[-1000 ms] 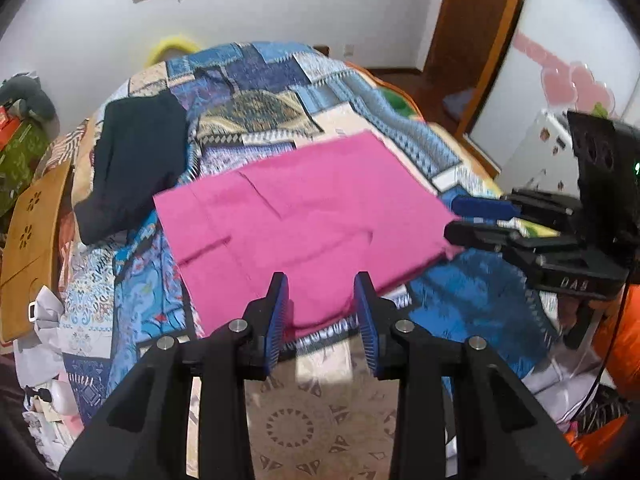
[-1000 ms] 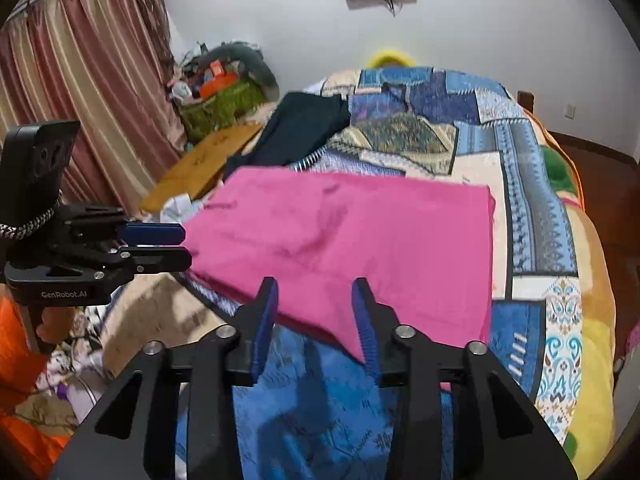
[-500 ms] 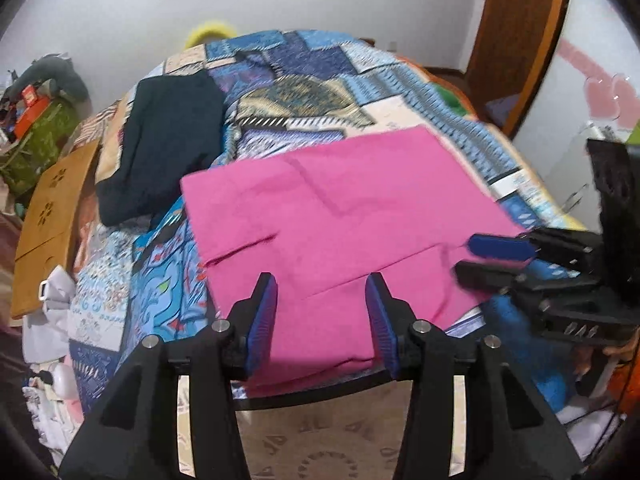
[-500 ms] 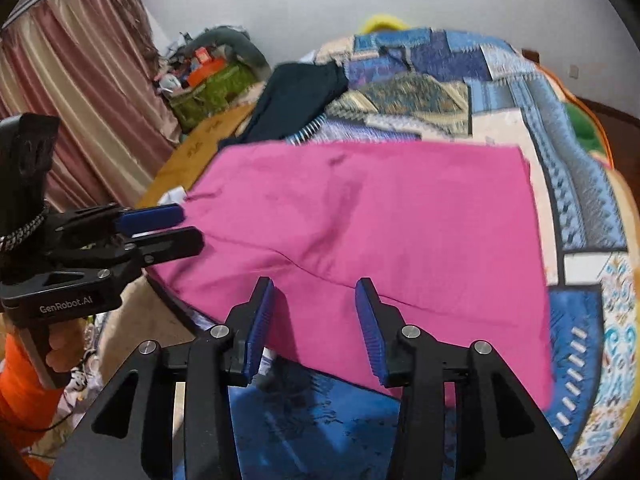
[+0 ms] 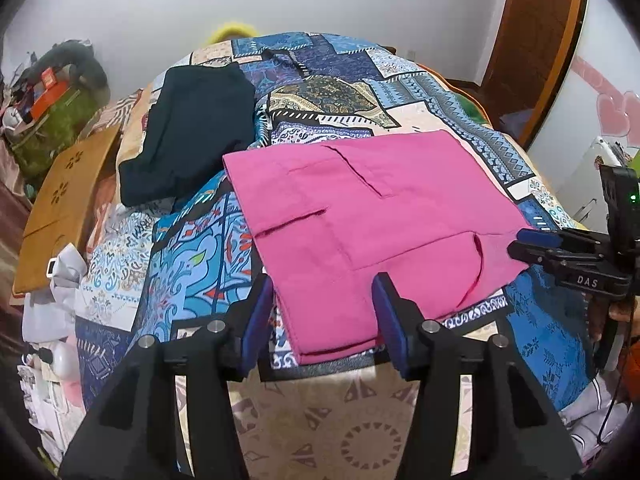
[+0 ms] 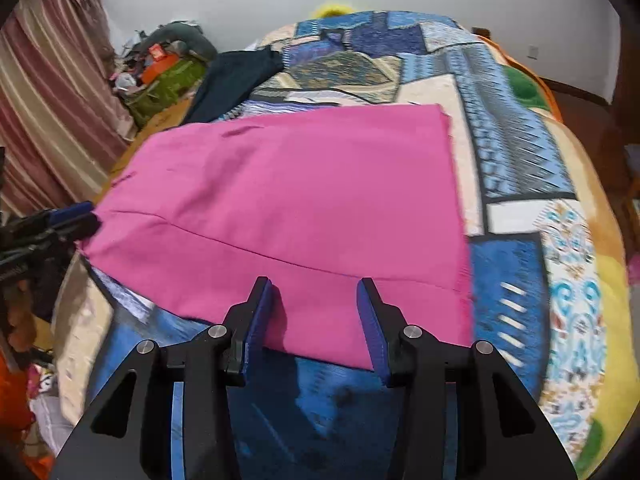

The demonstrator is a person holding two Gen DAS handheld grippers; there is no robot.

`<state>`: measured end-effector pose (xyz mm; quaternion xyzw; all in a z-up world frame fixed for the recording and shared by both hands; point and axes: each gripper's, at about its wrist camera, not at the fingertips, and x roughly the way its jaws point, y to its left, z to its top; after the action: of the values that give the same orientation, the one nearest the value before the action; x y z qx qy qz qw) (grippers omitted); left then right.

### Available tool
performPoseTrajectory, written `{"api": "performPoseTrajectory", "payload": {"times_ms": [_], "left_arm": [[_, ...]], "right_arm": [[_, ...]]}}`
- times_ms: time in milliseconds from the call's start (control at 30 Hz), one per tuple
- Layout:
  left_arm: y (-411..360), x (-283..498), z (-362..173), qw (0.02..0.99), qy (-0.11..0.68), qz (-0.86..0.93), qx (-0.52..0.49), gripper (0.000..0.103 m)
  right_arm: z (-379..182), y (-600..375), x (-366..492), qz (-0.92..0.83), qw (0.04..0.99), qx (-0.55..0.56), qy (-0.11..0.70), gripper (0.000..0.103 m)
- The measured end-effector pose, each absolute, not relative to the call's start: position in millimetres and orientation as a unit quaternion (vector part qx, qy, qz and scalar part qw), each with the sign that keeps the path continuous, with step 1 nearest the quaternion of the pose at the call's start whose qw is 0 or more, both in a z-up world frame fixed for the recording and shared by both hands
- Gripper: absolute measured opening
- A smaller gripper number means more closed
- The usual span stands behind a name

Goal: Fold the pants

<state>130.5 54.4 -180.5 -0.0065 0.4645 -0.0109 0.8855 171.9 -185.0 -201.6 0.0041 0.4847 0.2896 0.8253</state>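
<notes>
Pink pants (image 5: 360, 216) lie folded flat on a patchwork bedspread (image 5: 192, 264), near the bed's front edge; they also show in the right wrist view (image 6: 304, 200). My left gripper (image 5: 322, 312) is open, its jaws wide apart over the pants' near left corner. My right gripper (image 6: 314, 312) is open over the pants' near edge. In the left wrist view the right gripper (image 5: 528, 244) sits at the pants' right corner. In the right wrist view the left gripper (image 6: 72, 220) sits at the pants' left corner.
A dark folded garment (image 5: 192, 128) lies on the bed behind and left of the pants. A wooden board (image 5: 64, 200) and clutter (image 5: 44, 92) stand left of the bed. A door (image 5: 532, 40) is at the right. Curtains (image 6: 44, 112) hang at the left.
Both grippers have moved forward and down toward the pants' near edge and have opened wider. The pants lie as before.
</notes>
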Motion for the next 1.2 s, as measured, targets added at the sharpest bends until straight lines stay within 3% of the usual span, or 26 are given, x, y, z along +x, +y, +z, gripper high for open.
{"api": "performPoseTrajectory", "payload": {"times_ms": [200, 367, 667, 967, 1200], "left_arm": [[62, 123, -186, 0.886, 0.460, 0.045, 0.024, 0.057], [87, 125, -189, 0.879, 0.474, 0.021, -0.036, 0.059], [94, 135, -172, 0.881, 0.471, 0.016, -0.035, 0.059], [122, 191, -161, 0.883, 0.465, 0.038, -0.055, 0.059], [147, 242, -182, 0.862, 0.494, 0.039, -0.104, 0.059]], "right_arm": [[-209, -217, 176, 0.246, 0.833, -0.004, 0.495, 0.040], [-208, -226, 171, 0.244, 0.834, 0.004, 0.495, 0.038], [-194, -225, 180, 0.246, 0.833, -0.001, 0.495, 0.040], [-166, -222, 222, 0.245, 0.855, 0.010, 0.456, 0.044], [-168, -212, 272, 0.238, 0.861, 0.003, 0.450, 0.044]]}}
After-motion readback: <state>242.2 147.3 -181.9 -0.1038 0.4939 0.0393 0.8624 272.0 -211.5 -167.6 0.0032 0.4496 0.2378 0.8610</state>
